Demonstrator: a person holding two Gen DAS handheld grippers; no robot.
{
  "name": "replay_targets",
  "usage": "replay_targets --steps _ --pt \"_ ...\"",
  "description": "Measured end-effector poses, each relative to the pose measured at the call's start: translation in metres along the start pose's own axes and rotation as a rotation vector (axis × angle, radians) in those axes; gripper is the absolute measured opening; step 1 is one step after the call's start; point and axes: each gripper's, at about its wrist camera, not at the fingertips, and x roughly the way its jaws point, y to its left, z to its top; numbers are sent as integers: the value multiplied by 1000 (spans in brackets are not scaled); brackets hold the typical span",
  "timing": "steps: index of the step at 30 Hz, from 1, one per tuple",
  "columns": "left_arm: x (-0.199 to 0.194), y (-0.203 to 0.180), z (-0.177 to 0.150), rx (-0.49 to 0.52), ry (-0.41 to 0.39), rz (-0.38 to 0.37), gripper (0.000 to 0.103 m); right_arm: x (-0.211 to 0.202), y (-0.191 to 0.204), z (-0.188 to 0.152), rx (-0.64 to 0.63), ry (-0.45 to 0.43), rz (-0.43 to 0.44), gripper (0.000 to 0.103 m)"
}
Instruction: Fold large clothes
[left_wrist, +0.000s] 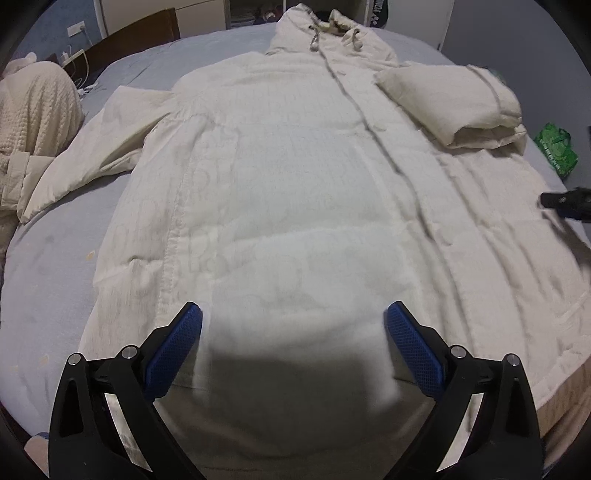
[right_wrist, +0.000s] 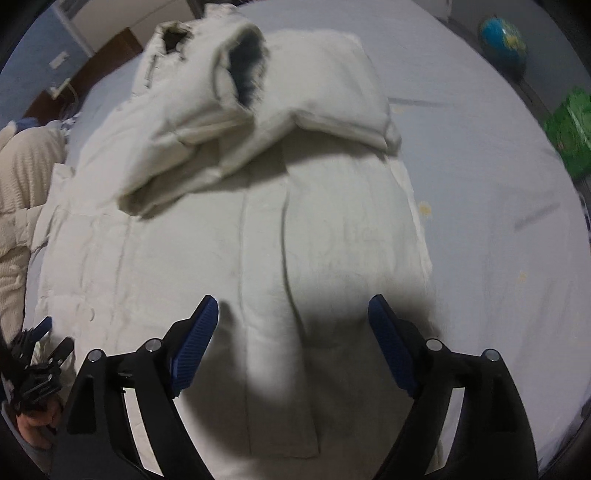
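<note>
A large cream hooded padded coat lies face up on a pale blue bed, hood at the far end. Its right sleeve is folded in over the chest; the left sleeve lies spread out to the side. My left gripper is open and empty, hovering over the coat's lower part near the hem. My right gripper is open and empty above the coat's right lower panel, with the folded sleeve ahead. The right gripper also shows at the left wrist view's right edge.
A cream knitted garment lies at the bed's left side. A green package sits off the bed's right edge, and a globe stands beyond it. A dark wooden headboard and wall sockets are at the far left.
</note>
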Motion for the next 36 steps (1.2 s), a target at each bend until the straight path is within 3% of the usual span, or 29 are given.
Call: replay_targets --steps 5,15,23,26,28,30,33,36 --pt "-12 -28 19 84 -60 -18 96 6 6 0 -23 4 -40 81" --pt "-5 -122 93 292 -139 -22 96 -2 -20 -1 93 -27 77 81" --pt "23 -187 140 427 -129 -26 87 4 -20 -2 84 1 67 81" --pt "39 -203 149 482 -89 -14 69 4 -19 -2 68 9 46 81" --pt "52 -210 154 504 -49 3 47 5 -18 -2 67 10 45 81" --pt "60 -211 158 513 -24 18 39 5 -18 -1 68 10 46 81" --pt "58 -205 163 493 -33 5 19 6 -17 -1 67 12 44 81" --pt "46 -194 171 445 -83 -9 12 5 -19 -2 66 11 44 81"
